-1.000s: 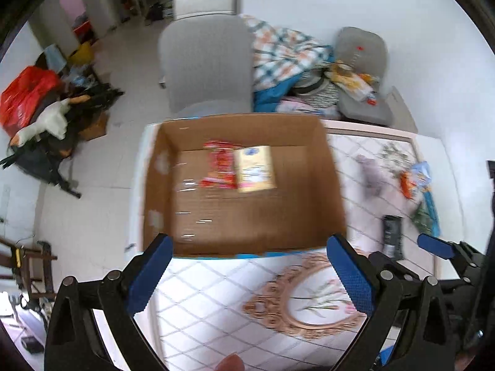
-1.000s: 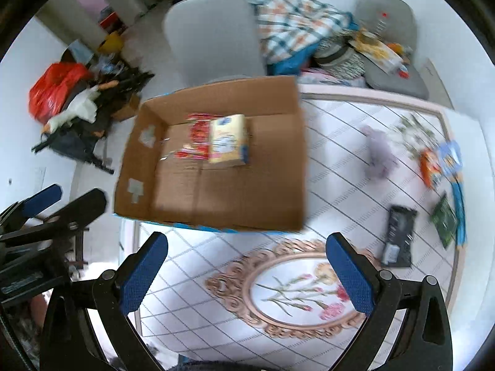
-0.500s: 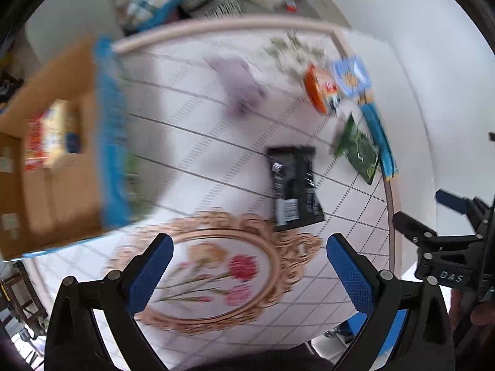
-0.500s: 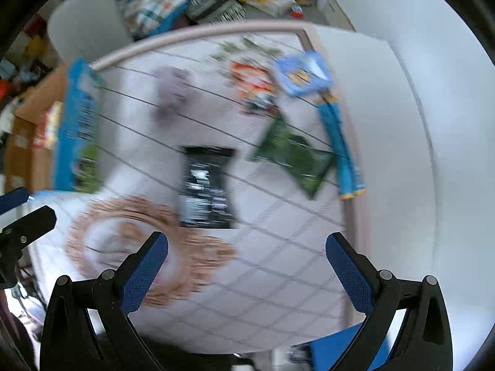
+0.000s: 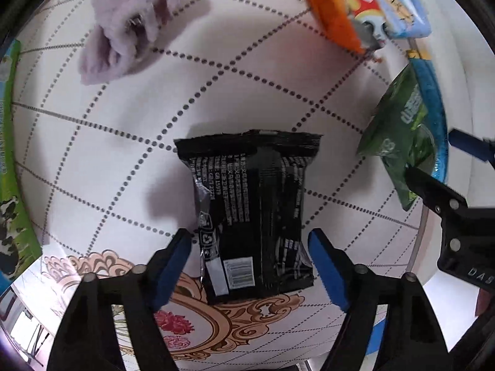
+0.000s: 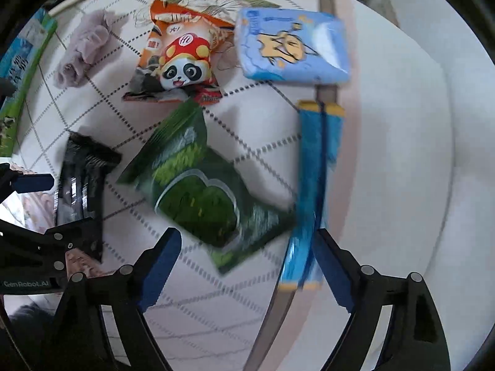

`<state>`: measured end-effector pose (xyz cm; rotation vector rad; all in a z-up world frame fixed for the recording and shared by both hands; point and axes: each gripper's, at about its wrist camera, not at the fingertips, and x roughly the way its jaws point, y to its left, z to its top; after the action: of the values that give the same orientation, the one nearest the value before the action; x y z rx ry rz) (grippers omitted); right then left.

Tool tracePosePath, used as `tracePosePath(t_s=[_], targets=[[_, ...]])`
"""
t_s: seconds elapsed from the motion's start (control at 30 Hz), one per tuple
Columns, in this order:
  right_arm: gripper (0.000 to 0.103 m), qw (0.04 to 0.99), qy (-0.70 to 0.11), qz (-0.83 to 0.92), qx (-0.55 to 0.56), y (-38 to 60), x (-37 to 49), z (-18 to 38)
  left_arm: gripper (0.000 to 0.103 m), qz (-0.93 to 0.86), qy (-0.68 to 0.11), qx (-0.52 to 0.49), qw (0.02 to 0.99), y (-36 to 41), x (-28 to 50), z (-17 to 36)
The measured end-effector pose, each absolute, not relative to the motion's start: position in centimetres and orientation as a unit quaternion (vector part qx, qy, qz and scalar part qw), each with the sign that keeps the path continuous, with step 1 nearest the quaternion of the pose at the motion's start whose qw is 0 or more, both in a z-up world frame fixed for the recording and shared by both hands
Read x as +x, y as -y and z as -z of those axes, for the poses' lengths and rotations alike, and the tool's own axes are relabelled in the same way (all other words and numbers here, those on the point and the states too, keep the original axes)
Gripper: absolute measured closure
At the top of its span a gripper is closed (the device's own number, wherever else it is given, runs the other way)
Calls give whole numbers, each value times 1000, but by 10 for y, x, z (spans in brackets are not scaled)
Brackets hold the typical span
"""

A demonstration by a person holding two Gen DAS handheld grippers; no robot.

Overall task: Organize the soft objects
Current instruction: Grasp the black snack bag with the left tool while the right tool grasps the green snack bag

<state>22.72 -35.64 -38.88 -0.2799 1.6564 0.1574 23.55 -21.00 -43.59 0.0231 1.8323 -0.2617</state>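
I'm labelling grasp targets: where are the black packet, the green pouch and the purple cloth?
black packet (image 5: 252,213): left wrist view, middle of its printed back.
green pouch (image 6: 198,185): right wrist view, centre of its front.
purple cloth (image 5: 123,27): left wrist view, middle of the crumpled bundle.

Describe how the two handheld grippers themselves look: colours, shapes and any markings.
Both the left gripper and the right gripper have black frames with round silver rivets and two angled jaws faced with flat blue pads. White lettering marks the bodies: "GenRobot.AI" on the left one, "DAS" on the right.
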Motion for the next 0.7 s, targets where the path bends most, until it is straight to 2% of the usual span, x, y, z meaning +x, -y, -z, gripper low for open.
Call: tracePosePath(t_s=[0.03, 0.1, 0.13, 0.17, 0.27, 0.33, 0.43, 0.53, 0.63, 0.7], targets=[[15, 662, -736, -78, -120, 356, 230, 393, 32, 114, -788, 15, 605, 212, 236, 435], [21, 652, -746, -101, -91, 356, 238, 402, 42, 114, -786, 27, 607, 215, 236, 433], [30, 647, -753, -101, -72, 358, 240, 404, 46, 114, -785, 26, 608, 215, 237, 433], [38, 641, -761, -96, -34, 362, 244, 406, 47, 112, -785, 24, 609, 214, 238, 432], [41, 633, -770, -70, 35, 372, 246, 406, 48, 97, -780, 25, 618, 206, 243, 430], [41, 636, -768, -53, 56, 377, 246, 405, 47, 92, -780, 22, 619, 203, 247, 432], [27, 650, -758, -37, 49, 379, 248, 402, 47, 90, -780, 24, 619, 205, 248, 432], [28, 634, -769, -27, 81, 386, 246, 413, 50, 88, -776, 30, 624, 212, 248, 430], [38, 626, -773, -9, 102, 391, 243, 420, 54, 87, -770, 37, 631, 207, 241, 419], [39, 631, -770, 6, 98, 390, 239, 418, 55, 84, -765, 42, 637, 207, 239, 414]])
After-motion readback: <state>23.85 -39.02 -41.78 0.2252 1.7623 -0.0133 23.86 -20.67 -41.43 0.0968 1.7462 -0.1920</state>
